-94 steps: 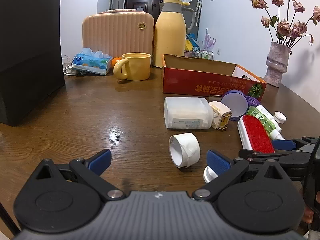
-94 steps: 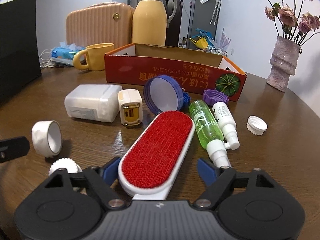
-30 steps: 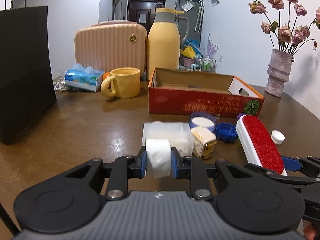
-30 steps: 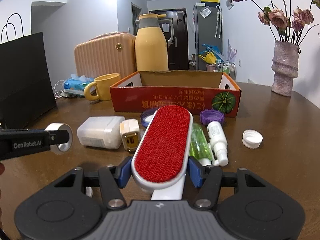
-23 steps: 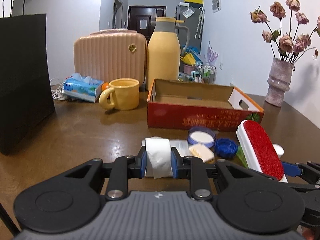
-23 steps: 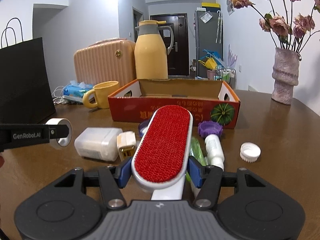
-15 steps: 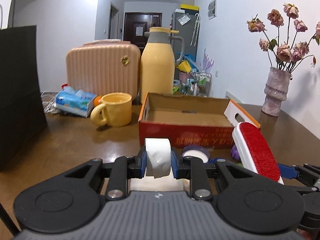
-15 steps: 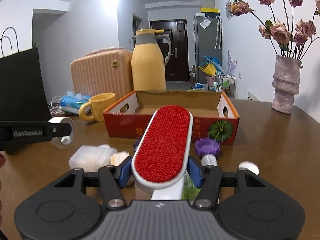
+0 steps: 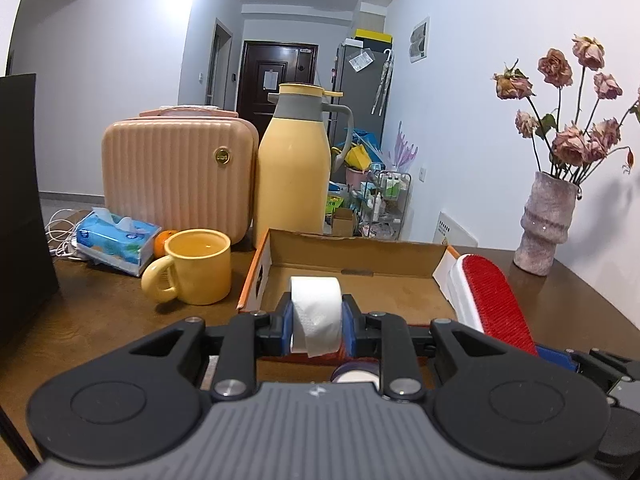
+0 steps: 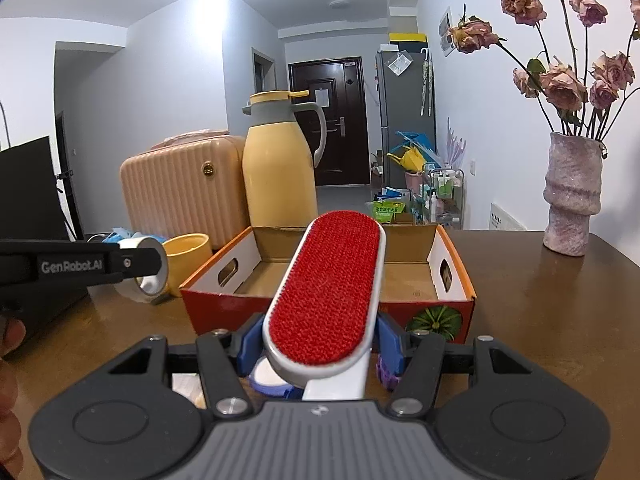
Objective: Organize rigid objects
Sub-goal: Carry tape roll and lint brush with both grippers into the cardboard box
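Observation:
My left gripper [image 9: 316, 326] is shut on a white tape roll [image 9: 316, 312] and holds it in the air in front of the open red cardboard box [image 9: 360, 280]. The roll also shows in the right wrist view [image 10: 150, 276], left of the box [image 10: 224, 300]. My right gripper [image 10: 320, 342] is shut on a red lint brush [image 10: 328, 292] with a white frame, raised so its tip hangs over the box's near wall. The brush also shows in the left wrist view [image 9: 490, 300], at the box's right end.
A yellow mug [image 9: 196, 266], a tissue pack [image 9: 114, 240], a peach case [image 9: 176, 176] and a yellow thermos [image 9: 294, 164] stand behind and left of the box. A vase of dried roses [image 9: 546, 224] is at the far right. A black bag [image 9: 24, 200] is at left. Blue-rimmed lid [image 10: 268, 378] lies below.
Both grippers have lifted and moved forward toward the box with the tape roll and the lint brush held. The loose items on the table have dropped below view.

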`<move>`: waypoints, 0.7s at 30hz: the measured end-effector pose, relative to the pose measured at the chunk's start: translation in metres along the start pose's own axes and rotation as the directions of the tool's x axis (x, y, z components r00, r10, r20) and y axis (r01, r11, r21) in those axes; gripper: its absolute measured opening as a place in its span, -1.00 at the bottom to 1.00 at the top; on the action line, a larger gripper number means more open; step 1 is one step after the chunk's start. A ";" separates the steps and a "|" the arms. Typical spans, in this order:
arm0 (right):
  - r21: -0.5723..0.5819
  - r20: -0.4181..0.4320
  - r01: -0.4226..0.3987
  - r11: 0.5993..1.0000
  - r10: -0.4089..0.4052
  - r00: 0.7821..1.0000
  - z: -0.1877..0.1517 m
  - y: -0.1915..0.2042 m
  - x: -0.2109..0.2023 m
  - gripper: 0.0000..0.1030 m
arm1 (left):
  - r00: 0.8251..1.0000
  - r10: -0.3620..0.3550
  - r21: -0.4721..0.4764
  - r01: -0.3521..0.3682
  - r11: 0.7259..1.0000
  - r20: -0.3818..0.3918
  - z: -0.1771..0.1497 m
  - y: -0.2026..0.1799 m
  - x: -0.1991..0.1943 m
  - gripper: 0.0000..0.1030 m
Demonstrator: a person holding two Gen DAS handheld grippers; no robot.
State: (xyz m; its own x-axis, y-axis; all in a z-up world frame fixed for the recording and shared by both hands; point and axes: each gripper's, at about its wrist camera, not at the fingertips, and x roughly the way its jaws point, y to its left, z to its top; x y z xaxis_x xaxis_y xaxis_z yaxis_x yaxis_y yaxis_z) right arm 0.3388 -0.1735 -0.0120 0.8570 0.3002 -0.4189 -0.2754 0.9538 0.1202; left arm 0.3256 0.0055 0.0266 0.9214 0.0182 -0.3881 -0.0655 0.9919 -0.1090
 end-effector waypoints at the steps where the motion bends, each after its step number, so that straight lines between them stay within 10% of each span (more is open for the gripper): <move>1: 0.001 0.000 0.000 1.000 0.000 1.000 0.002 -0.001 0.004 0.12 | 1.000 -0.001 -0.002 0.001 1.000 0.000 0.002 -0.001 0.004 -0.52; 21: 0.052 -0.052 -0.001 0.999 0.004 0.999 0.039 -0.018 0.081 0.12 | 1.000 0.026 -0.043 -0.026 0.999 0.011 0.032 -0.004 0.073 -0.52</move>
State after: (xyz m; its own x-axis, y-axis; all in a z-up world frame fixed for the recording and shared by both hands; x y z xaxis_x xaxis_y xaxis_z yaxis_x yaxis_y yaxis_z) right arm 0.4298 -0.1663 -0.0133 0.8324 0.3027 -0.4643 -0.2532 0.9528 0.1672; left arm 0.4057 0.0071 0.0280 0.9234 0.0457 -0.3811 -0.1056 0.9848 -0.1379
